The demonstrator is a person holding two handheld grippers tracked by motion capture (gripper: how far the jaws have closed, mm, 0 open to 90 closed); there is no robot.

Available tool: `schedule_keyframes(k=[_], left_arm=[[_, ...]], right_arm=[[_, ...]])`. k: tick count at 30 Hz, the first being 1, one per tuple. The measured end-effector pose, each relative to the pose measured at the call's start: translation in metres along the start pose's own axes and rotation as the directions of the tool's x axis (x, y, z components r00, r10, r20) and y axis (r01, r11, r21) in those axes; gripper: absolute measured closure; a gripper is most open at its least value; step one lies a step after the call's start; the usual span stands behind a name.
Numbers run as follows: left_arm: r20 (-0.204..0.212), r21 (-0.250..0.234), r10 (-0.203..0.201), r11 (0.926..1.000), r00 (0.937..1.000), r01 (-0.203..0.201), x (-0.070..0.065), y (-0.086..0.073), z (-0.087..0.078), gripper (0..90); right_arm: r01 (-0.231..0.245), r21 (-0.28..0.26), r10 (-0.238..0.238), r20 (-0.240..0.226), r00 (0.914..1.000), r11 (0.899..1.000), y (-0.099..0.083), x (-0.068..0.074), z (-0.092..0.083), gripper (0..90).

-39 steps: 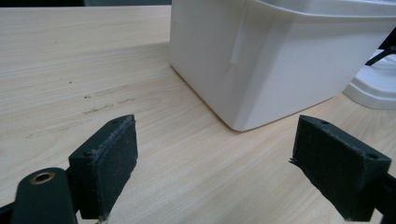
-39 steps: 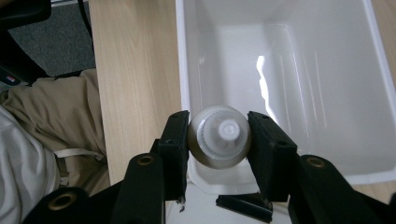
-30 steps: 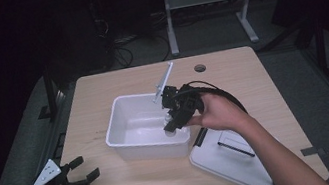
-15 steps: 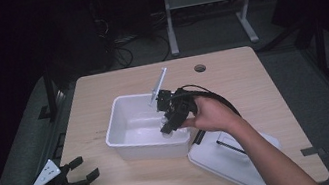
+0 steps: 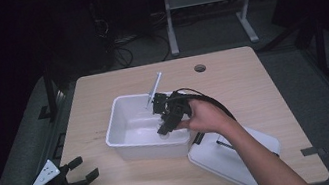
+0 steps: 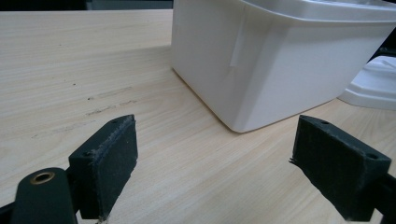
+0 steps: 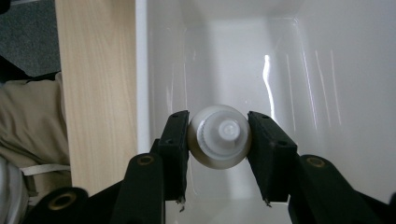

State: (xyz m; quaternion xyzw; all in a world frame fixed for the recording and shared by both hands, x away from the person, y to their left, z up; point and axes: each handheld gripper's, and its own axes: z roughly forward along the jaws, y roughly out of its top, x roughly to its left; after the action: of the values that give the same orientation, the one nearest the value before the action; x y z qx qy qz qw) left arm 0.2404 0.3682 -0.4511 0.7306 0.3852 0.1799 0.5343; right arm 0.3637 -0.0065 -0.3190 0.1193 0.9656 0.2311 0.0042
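Overhead, right gripper (image 5: 163, 129) dips into white tub (image 5: 122, 110); its own camera shows jaws clamping what looks like a capped bottle (image 7: 219, 136). Left gripper (image 5: 80, 168) jaws wide apart, empty, near-left surface corner.

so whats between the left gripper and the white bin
Only bare wooden table lies between the open left gripper and the white bin, seen in the left gripper view.

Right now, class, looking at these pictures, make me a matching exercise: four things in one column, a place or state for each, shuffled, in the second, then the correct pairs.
Things
1. small white bottle
2. white lid
3. left gripper
4. white tub

Places or states
A. jaws open, low over the table's near left corner
B. lying flat on the table, at the tub's near right
C. clamped between the right gripper's jaws, inside the tub
D. standing open in the middle of the wooden table

Pairs: 1-C, 2-B, 3-A, 4-D
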Motion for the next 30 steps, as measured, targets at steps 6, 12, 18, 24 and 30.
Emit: schedule_keyframes(k=[6, 12, 18, 24, 30], left_arm=[[0.001, 0.000, 0.000, 1.0000, 1.0000, 0.000, 0.000, 0.000, 0.000, 13.1], [0.000, -0.004, -0.004, 1.0000, 1.0000, 0.004, 0.000, 0.000, -0.001, 13.1], [0.001, -0.004, -0.003, 1.0000, 1.0000, 0.003, 0.001, 0.000, -0.001, 13.1], [0.000, -0.006, -0.006, 1.0000, 1.0000, 0.006, 0.001, 0.000, -0.001, 13.1], [0.000, -0.006, -0.004, 1.0000, 1.0000, 0.004, 0.001, 0.000, -0.001, 13.0]], right_arm=[[-0.003, 0.009, 0.003, 0.000, 1.0000, 1.000, 0.001, -0.003, 0.011, 59.7], [-0.006, 0.019, 0.006, -0.001, 1.0000, 1.000, 0.000, -0.007, 0.022, 59.7], [-0.013, 0.036, 0.013, -0.004, 0.9999, 0.999, 0.000, -0.010, 0.031, 59.7], [-0.009, 0.053, 0.010, -0.013, 0.9999, 0.999, 0.002, -0.011, 0.039, 59.7], [-0.008, 0.072, 0.009, -0.019, 0.9998, 0.997, 0.004, -0.011, 0.045, 59.6]])
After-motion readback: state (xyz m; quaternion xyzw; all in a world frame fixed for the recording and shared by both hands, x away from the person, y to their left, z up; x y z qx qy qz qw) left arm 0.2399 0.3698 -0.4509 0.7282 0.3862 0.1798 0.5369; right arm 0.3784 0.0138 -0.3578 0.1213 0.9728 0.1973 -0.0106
